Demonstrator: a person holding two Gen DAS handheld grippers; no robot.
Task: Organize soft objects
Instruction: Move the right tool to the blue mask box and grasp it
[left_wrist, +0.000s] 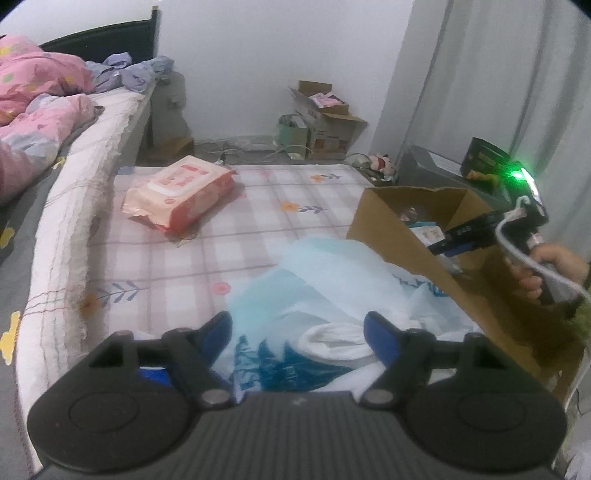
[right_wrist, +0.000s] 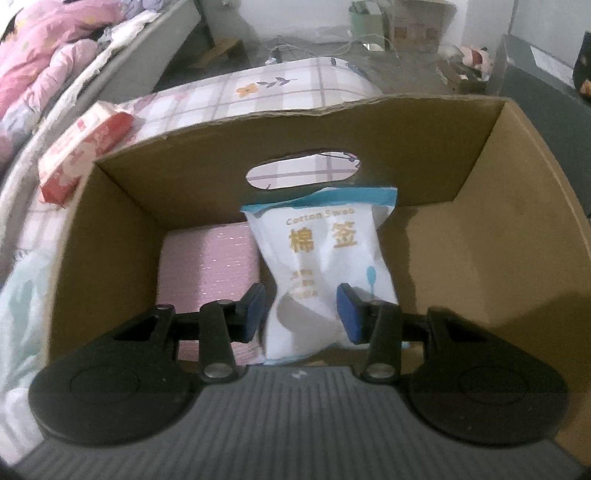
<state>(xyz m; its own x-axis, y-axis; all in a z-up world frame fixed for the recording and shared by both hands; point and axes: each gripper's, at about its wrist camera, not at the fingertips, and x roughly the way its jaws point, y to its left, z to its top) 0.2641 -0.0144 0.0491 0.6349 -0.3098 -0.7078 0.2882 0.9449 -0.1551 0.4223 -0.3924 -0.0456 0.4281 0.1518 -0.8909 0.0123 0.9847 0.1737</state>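
Note:
A white cotton swab bag (right_wrist: 325, 254) hangs inside the open cardboard box (right_wrist: 498, 221), pinched at its waist by my right gripper (right_wrist: 301, 310), which is shut on it. A pink pack (right_wrist: 210, 266) lies on the box floor to its left. In the left wrist view my left gripper (left_wrist: 297, 325) stands open above a heap of pale blue and white soft bags (left_wrist: 325, 280), nothing between its fingers. A pink wipes pack (left_wrist: 181, 194) lies on the checked mattress beyond. The right gripper (left_wrist: 443, 245), held by a hand, reaches into the box (left_wrist: 391, 229).
A bed with a pink quilt (left_wrist: 37, 88) runs along the left, higher than the checked mattress (left_wrist: 258, 206). Cardboard boxes (left_wrist: 325, 118) and cables sit on the floor by the far wall. A plush toy (left_wrist: 382, 162) and a grey case (left_wrist: 432, 166) stand behind the box.

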